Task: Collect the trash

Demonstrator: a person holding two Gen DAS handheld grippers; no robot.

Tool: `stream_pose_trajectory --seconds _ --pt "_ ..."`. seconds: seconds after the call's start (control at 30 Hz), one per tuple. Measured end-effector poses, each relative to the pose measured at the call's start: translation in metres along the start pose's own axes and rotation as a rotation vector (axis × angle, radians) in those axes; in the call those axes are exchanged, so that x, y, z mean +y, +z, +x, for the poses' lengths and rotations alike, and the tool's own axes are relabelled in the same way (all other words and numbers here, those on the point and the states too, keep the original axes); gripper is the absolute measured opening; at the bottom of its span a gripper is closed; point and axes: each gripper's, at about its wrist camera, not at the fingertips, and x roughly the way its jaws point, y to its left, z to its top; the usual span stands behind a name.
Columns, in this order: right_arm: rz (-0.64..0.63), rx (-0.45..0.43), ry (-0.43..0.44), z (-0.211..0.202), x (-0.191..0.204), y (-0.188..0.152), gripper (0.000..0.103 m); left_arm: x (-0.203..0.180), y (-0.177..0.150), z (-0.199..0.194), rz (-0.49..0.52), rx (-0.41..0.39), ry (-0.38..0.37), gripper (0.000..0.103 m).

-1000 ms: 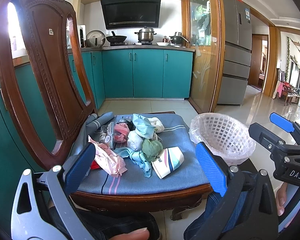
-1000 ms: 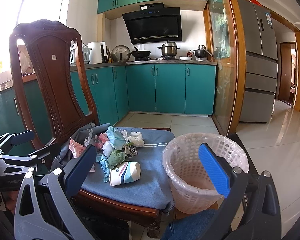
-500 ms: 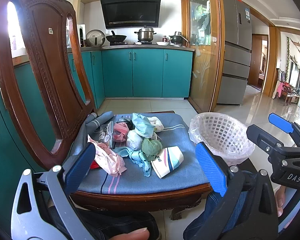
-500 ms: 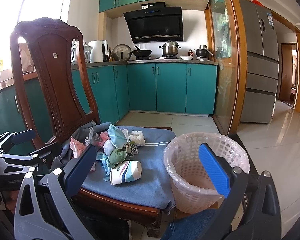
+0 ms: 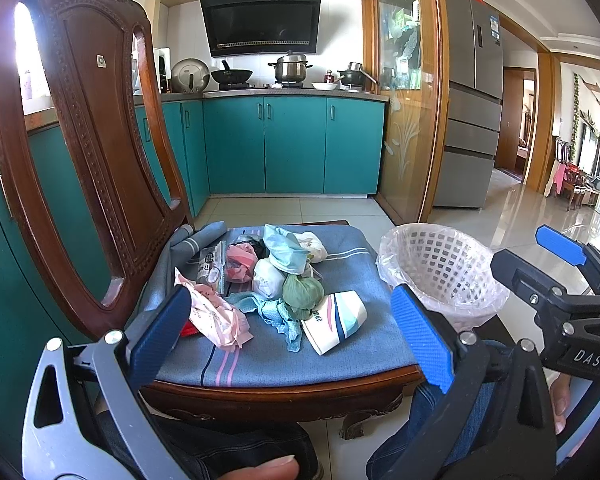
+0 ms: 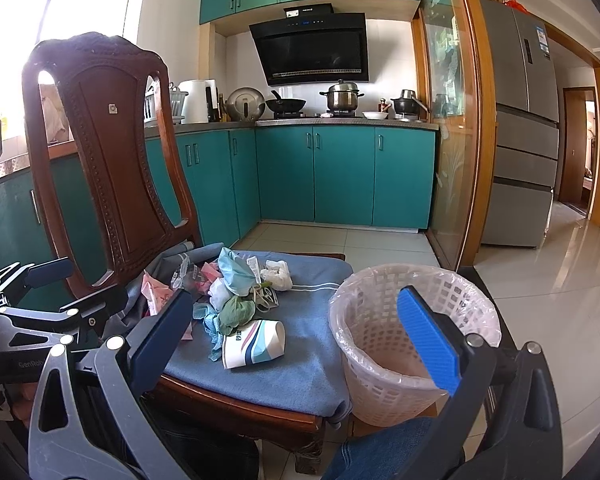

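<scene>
A heap of trash lies on the blue seat cushion (image 5: pixel 268 356) of a wooden chair: a crushed paper cup (image 5: pixel 334 322) (image 6: pixel 256 344), a green wad (image 5: pixel 302 292) (image 6: pixel 238 310), a pink wrapper (image 5: pixel 216 316), a light blue mask (image 5: pixel 286 250) (image 6: pixel 236 272), a white wad (image 5: pixel 268 278) and a blue rag (image 5: pixel 278 316). A white lattice bin (image 5: pixel 440 270) (image 6: pixel 412 332) with a plastic liner stands right of the chair. My left gripper (image 5: pixel 290 338) is open and empty, short of the heap. My right gripper (image 6: pixel 292 334) is open and empty, between cup and bin.
The carved chair back (image 5: pixel 88 120) (image 6: pixel 112 152) rises at the left. Teal kitchen cabinets (image 5: pixel 292 144) and a stove with pots stand behind. A grey fridge (image 5: pixel 472 100) is at the right, past a wood-framed glass door. The person's jeans-clad knees show below both grippers.
Both grippers have shifted only slightly; the view of the chair and bin is almost the same. Nothing on the seat has moved.
</scene>
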Motion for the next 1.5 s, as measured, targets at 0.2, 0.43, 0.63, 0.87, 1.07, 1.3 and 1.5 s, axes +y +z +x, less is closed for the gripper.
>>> stream_pose_trajectory --seconds 0.2,0.43,0.63,0.87,1.07,1.3,1.5 --pt "-0.001 0.000 -0.001 0.0000 0.0003 0.0002 0.100 0.0000 0.0002 0.0002 0.001 0.001 0.000 0.100" --pt "-0.006 0.001 0.000 -0.0004 0.0018 0.0007 0.100 -0.0012 -0.0024 0.0022 0.000 0.007 -0.001 0.100" --pt "-0.009 0.004 0.002 -0.0009 0.0022 0.0008 0.100 -0.0022 -0.0033 0.0020 0.000 0.009 0.000 0.100" --pt "-0.011 0.004 0.001 0.0003 0.0029 0.0013 0.100 -0.0005 -0.0033 0.0025 0.000 0.008 -0.002 0.100" --pt "-0.015 0.005 0.006 0.0005 0.0040 0.0015 0.100 -0.0005 -0.0034 0.0025 0.000 0.009 -0.002 0.100" --pt "-0.023 0.007 0.009 0.0015 0.0062 0.0023 0.100 -0.0014 -0.0043 0.0026 0.001 0.013 -0.005 0.100" --pt "-0.024 0.007 0.010 0.0019 0.0075 0.0027 0.100 -0.0018 -0.0036 0.0037 0.000 0.014 -0.006 0.100"
